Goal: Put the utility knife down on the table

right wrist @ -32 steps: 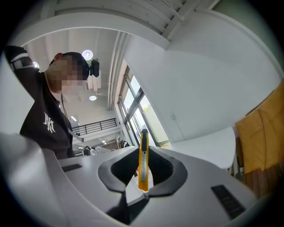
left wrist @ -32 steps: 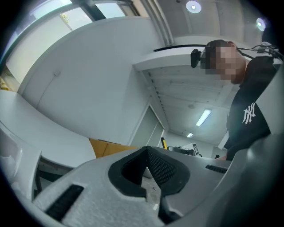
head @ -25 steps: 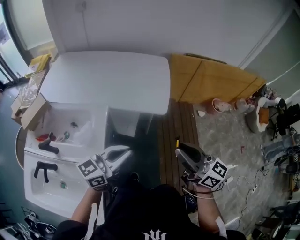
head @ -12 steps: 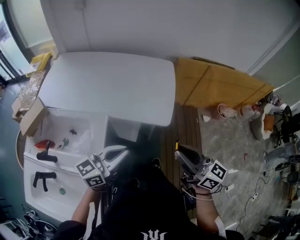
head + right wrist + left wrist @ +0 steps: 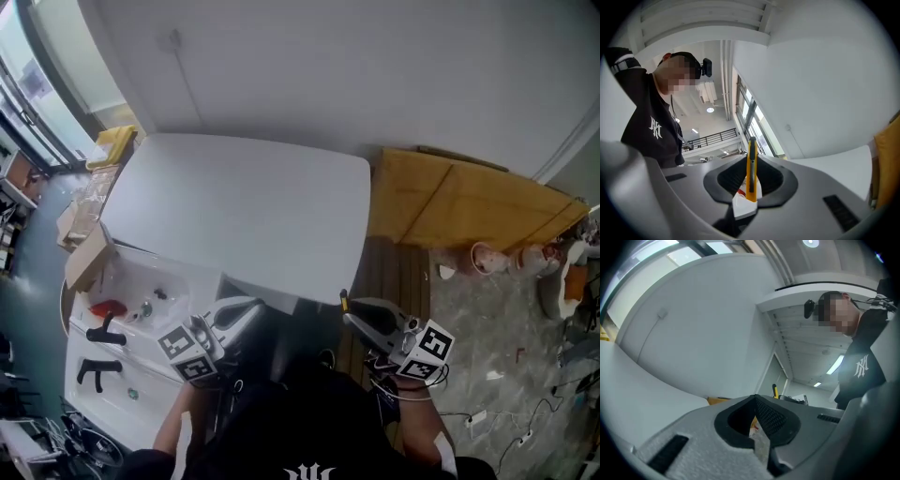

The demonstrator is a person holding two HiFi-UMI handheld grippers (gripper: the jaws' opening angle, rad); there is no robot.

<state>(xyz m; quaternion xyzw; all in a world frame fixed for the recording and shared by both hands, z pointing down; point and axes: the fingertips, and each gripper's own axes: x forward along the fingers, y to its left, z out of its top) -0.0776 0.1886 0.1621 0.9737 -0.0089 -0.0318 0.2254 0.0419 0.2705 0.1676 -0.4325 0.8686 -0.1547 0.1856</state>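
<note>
A yellow utility knife with a black slider stands upright between the jaws of my right gripper, which is shut on it. In the head view its yellow tip pokes out of the right gripper, just off the near right corner of the white table. My left gripper hangs at the table's near edge, left of the right one. Its jaws meet at the tips with nothing held. The table top is bare.
A white sink unit with black taps and small items stands at the lower left. A cardboard box sits beside it. Wooden boards lean at the right, with pots on the stone floor.
The view has shifted so the table sits nearer and more central. Both grippers now hang close to its near edge. The right gripper still holds the knife.
</note>
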